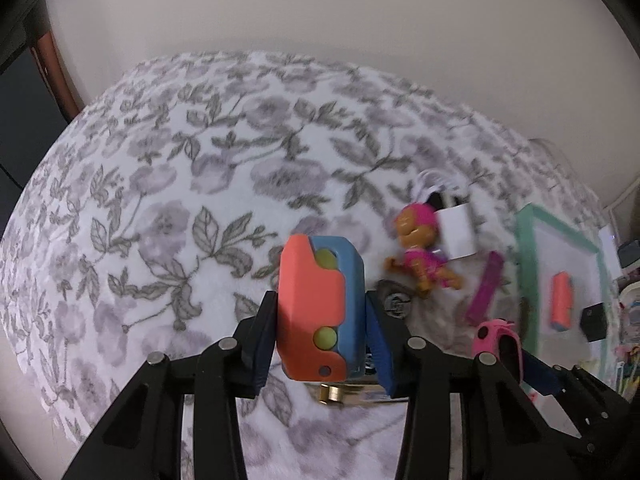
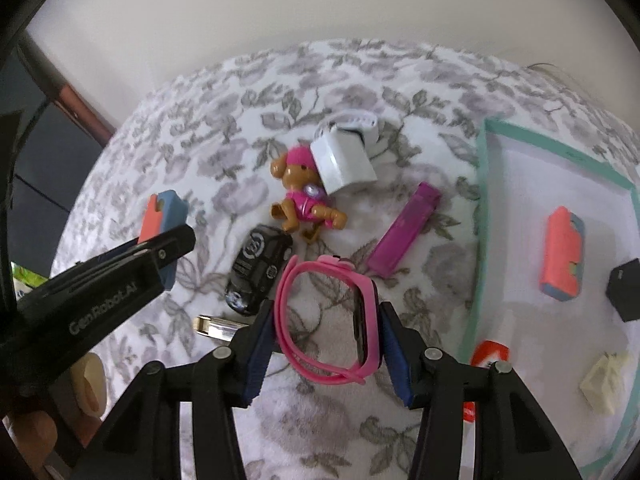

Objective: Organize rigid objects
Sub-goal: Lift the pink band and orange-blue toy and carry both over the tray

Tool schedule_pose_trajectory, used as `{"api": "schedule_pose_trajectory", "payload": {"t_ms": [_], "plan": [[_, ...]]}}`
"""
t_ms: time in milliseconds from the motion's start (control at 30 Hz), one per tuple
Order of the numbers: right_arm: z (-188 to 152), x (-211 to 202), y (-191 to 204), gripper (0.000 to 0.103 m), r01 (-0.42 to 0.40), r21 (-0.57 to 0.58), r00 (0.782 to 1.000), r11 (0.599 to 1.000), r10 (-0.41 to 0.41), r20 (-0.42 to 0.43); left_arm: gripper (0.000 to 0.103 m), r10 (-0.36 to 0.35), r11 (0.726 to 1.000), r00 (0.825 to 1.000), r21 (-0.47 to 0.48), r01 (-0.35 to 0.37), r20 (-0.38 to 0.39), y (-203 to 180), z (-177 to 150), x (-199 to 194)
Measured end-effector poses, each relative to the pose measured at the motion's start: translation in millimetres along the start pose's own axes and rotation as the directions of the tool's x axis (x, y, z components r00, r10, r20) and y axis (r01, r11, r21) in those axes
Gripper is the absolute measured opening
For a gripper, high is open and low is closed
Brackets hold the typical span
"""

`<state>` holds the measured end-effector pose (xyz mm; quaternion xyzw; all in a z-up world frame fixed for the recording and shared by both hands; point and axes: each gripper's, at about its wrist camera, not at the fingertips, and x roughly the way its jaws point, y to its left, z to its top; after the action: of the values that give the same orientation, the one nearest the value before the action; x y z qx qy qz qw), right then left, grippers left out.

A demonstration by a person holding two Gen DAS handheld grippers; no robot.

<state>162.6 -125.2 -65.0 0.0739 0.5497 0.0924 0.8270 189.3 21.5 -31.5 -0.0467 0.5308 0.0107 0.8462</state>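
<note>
Left tool (image 1: 322, 344) clamped on an orange-and-blue plastic block with yellow-green dots (image 1: 320, 312), pads pressing both its sides, block lifted clear of the floral grey-and-white fleece blanket (image 1: 160, 200). In the right wrist view that same block (image 2: 162, 216) shows at the left edge, gripped at the tip of the left tool (image 2: 168, 256). Right tool (image 2: 328, 344) clamped on a pink plastic wristwatch with closed strap loop (image 2: 326, 316), one pad on the strap side, the other on the dark watch face side; watch held just above the blanket. On the blanket beyond the watch: a black toy car (image 2: 258, 276), a brown toy puppy in a pink outfit (image 2: 306, 200) touching a white plug-in charger block (image 2: 344, 160), and a purple flat stick-shaped piece (image 2: 404, 232) near the tray. A gold-coloured metal clip (image 2: 214, 328) lies just beside the car. To the right sits a white tray with a teal rim (image 2: 482, 208); inside it a second orange-and-blue block (image 2: 562, 256), a black angular piece (image 2: 624, 288) and a cream-coloured folded piece (image 2: 604, 380), all apart from each other. A red-and-white item (image 2: 488, 354) sits at the tray's near rim, partly hidden by the right tool.
</note>
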Motion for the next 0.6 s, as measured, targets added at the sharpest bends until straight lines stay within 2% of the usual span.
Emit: {"api": "schedule_pose_trajectory", "payload": {"t_ms": [167, 333, 433, 600], "plan": [[4, -46, -16, 0.053, 0.002, 0.053, 0.995, 0.999, -0.008, 0.103, 0.044, -0.046, 0.999, 0.998, 0.03, 0.044, 0.053, -27, 8, -37], [1, -94, -48, 0.053, 0.106, 0.122, 0.97, 0.987, -0.129, 0.205, 0.044, -0.108, 0.992, 0.989, 0.072, 0.101, 0.098, -67, 8, -70], [0, -110, -72, 0.053, 0.174, 0.171, 0.95, 0.97, -0.211, 0.231, 0.044, -0.15, 0.986, 0.984, 0.085, 0.142, 0.099, -89, 5, -79], [-10, -126, -111, 0.053, 0.232, 0.235, 0.927, 0.944, -0.287, 0.24, 0.044, -0.189, 0.977, 0.979, 0.114, 0.18, 0.079, -127, -2, -76]]}}
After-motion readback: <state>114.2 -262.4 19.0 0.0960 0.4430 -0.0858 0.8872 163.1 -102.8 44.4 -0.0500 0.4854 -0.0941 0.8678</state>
